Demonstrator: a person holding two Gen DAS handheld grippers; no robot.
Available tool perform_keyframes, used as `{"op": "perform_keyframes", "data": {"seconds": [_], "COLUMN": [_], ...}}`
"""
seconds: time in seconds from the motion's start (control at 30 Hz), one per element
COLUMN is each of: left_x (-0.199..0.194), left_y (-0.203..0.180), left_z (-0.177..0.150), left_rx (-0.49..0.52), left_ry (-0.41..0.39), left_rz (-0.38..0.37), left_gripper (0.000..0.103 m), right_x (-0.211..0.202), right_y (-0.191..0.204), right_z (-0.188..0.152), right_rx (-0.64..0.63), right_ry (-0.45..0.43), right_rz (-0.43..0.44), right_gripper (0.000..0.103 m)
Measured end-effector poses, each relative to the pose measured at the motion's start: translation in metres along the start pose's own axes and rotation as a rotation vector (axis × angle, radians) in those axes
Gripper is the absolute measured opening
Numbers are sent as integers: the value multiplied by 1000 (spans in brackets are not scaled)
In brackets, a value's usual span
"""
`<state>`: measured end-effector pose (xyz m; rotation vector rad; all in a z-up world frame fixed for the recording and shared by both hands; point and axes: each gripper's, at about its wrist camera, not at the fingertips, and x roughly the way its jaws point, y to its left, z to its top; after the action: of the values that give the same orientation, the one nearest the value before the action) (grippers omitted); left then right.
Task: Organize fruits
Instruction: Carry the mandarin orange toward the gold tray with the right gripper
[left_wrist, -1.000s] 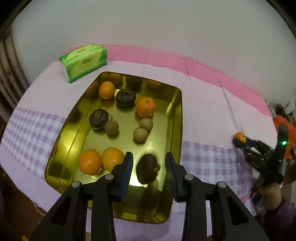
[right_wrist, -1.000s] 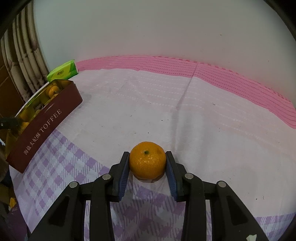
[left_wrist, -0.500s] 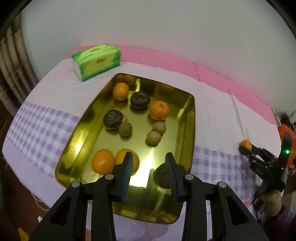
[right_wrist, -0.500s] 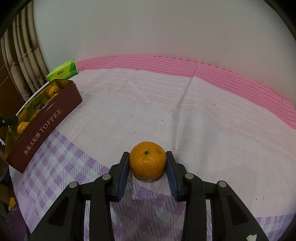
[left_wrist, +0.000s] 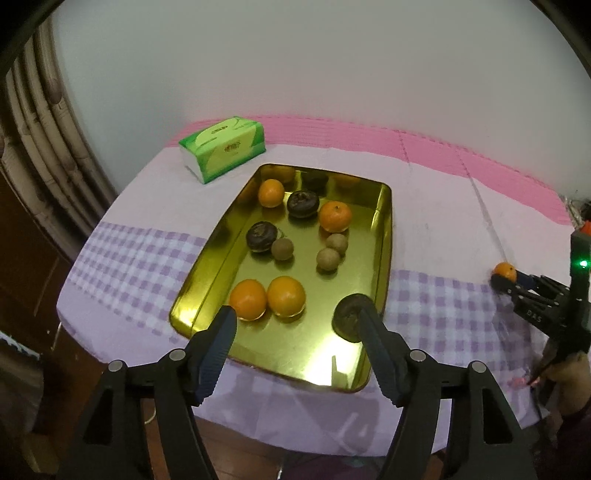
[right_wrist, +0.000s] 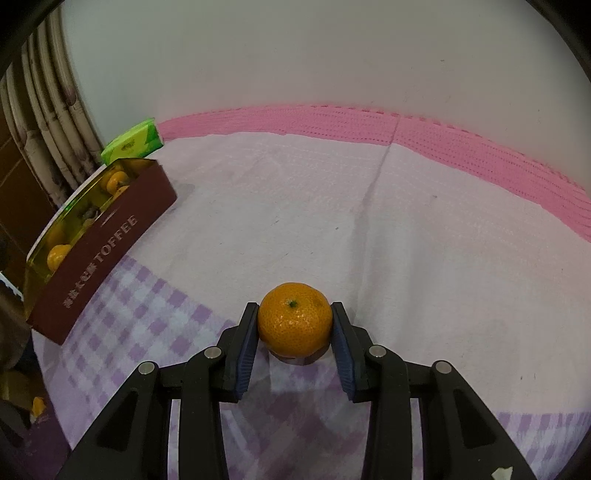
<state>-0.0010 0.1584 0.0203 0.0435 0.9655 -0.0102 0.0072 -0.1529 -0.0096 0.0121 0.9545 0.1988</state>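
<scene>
A gold tin tray (left_wrist: 386, 236) holds several oranges, dark fruits and small brown round fruits. A dark fruit (left_wrist: 349, 315) lies in the tray's near right corner, just beyond my right finger. My left gripper (left_wrist: 295, 325) is open and empty, raised above the tray's near edge. My right gripper (right_wrist: 294, 325) is shut on an orange (right_wrist: 294, 317) that rests on the cloth; it also shows in the left wrist view (left_wrist: 505, 272). From the right wrist, the tray (right_wrist: 99, 236) is at far left with a maroon TOFFEE side.
A green tissue pack (left_wrist: 222, 147) lies behind the tray, near the wall. The table has a white and purple-checked cloth with a pink band at the back. The table's near edge runs just below the tray. A curtain (left_wrist: 44, 155) hangs at left.
My left gripper has let go of the dark fruit, opened wider and pulled back and up from the tray. My right gripper stays shut on the orange.
</scene>
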Motion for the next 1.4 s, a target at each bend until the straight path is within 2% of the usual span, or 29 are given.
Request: {"op": "perform_keyframes", "data": {"seconds": [0.23, 0.4, 0.7, 1.07, 1.4], "left_x": [4, 11, 10, 15, 19], "left_y": [11, 12, 12, 14, 13], "left_z": [-2, -5, -5, -4, -6], "left_rx": [-35, -18, -16, -30, -21], "left_ry": [-1, 13, 8, 34, 51], "left_rz": [0, 21, 15, -4, 23], "left_gripper": [69, 72, 77, 78, 81], "right_x": [-12, -17, -24, -23, -24], "right_y": [21, 33, 59, 76, 87], "right_z": [-8, -9, -4, -6, -6], "right_rx": [-24, -29, -68, -87, -96], "right_ry": [15, 17, 11, 29, 34], "right_rz": [16, 36, 62, 86, 98], "right_gripper": [35, 35, 35, 35, 35]}}
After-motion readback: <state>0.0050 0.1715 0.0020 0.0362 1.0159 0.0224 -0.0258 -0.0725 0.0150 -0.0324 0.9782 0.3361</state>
